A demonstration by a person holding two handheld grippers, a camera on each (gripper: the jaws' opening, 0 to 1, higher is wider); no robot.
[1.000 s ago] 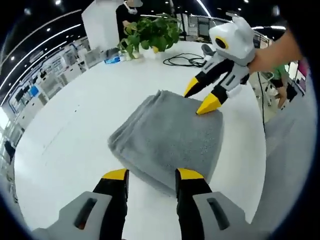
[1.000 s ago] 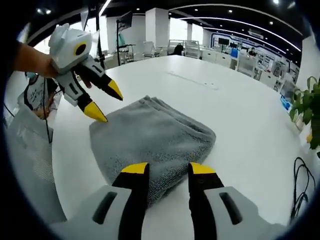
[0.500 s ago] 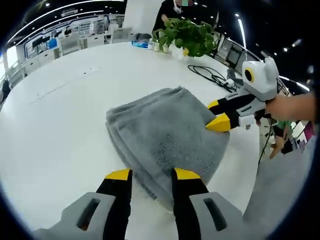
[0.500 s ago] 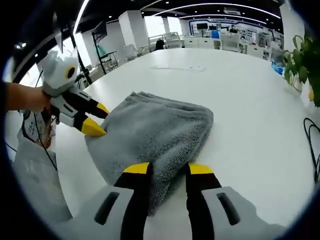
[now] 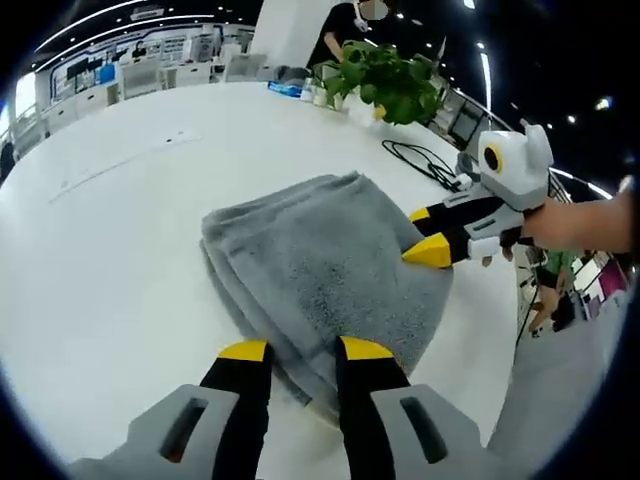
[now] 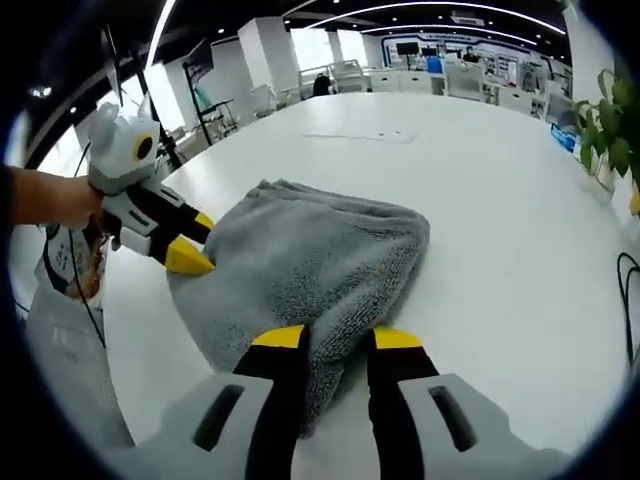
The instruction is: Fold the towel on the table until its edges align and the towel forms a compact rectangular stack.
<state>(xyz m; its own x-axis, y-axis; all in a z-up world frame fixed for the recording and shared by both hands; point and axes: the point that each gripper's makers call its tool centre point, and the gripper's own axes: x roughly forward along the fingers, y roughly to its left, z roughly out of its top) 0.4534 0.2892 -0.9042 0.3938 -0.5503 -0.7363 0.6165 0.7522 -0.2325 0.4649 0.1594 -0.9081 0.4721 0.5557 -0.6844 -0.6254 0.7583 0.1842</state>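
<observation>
Narrowing fingers (image 5: 365,352) around the towel (image 5: 320,265) edge.

White tabletop (image 5: 110,230) with items resting on it.
Folded grey towel (image 5: 320,265) lies near the edge; potted plant (image 5: 385,80) and black cable (image 5: 420,160) farther off.

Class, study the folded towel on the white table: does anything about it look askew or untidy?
Yes. The grey towel is folded but not squared: in the left gripper view its layered edges fan out unevenly along the side nearest the left gripper, and the outline is rounded rather than rectangular. The right gripper sits at another edge. Nothing looks spilled or damaged.
</observation>
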